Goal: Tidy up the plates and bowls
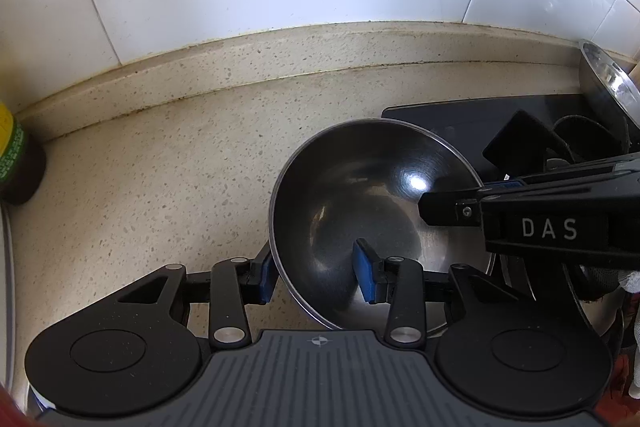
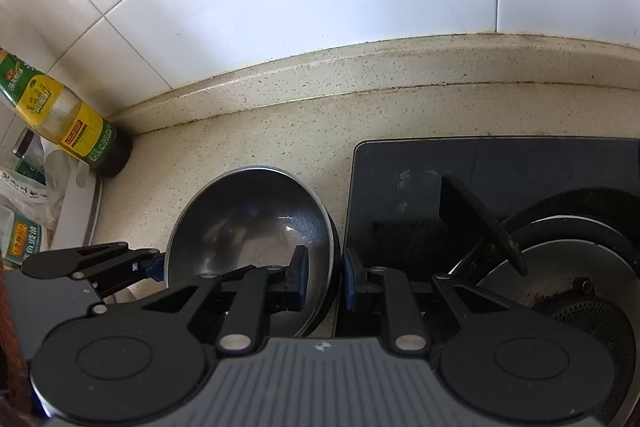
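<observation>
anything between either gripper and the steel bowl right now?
Nothing visible. Both grippers are already on the steel bowl: the left gripper straddles its near-left rim, one pad inside and one outside, and the right gripper clamps the right rim the same way. The stovetop sits right beside the bowl.

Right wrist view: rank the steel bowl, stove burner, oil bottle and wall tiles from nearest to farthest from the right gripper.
1. Steel bowl: its right rim sits between the right gripper pads.
2. Stove burner: just right, on the black cooktop.
3. Oil bottle: far left corner of the counter.
4. Wall tiles: behind the counter's back ledge.
</observation>
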Demonstrator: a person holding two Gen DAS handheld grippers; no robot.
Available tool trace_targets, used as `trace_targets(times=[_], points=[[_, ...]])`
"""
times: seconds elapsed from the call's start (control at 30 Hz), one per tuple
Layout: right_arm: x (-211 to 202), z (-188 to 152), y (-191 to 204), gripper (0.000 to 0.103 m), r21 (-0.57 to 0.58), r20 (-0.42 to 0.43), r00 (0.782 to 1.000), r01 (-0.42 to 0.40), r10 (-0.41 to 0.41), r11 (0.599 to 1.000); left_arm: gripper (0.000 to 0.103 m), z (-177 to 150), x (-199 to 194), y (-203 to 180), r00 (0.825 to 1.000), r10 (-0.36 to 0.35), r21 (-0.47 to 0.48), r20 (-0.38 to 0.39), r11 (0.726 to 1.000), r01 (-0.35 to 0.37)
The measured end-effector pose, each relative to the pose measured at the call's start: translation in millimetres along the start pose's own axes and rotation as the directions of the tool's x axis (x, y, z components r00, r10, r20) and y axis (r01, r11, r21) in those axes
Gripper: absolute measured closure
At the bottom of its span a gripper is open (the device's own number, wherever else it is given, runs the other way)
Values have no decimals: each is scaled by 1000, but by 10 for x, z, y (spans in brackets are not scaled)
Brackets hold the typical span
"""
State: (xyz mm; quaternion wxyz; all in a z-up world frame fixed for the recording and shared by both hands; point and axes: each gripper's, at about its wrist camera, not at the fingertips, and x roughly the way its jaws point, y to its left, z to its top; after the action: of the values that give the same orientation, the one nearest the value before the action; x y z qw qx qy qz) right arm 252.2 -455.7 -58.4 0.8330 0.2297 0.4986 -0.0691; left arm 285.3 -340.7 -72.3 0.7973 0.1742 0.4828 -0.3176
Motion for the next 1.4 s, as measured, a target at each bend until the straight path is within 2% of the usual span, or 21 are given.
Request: trace_targets(times=[0.43,0.77,1.13,1.4], points=[[-212,35,124,84,-23,47,999,-19,20,1000,55,24,-307,24,998,5,-15,70,1000,-4],[-466,40,371,84,-68,84,996,-28,34,997,53,-2,-604,112,992,21,-36,125,999,-17],[-683,-39,882,84,-168,97,992,-68,85,984,48,-234,-1137,375,976,74,-93,203,994,-56],[-729,-145,1308,84,-242,76,988,-111,133,964,46,-477,-1468,645,965,136,-149,225,983,-104]])
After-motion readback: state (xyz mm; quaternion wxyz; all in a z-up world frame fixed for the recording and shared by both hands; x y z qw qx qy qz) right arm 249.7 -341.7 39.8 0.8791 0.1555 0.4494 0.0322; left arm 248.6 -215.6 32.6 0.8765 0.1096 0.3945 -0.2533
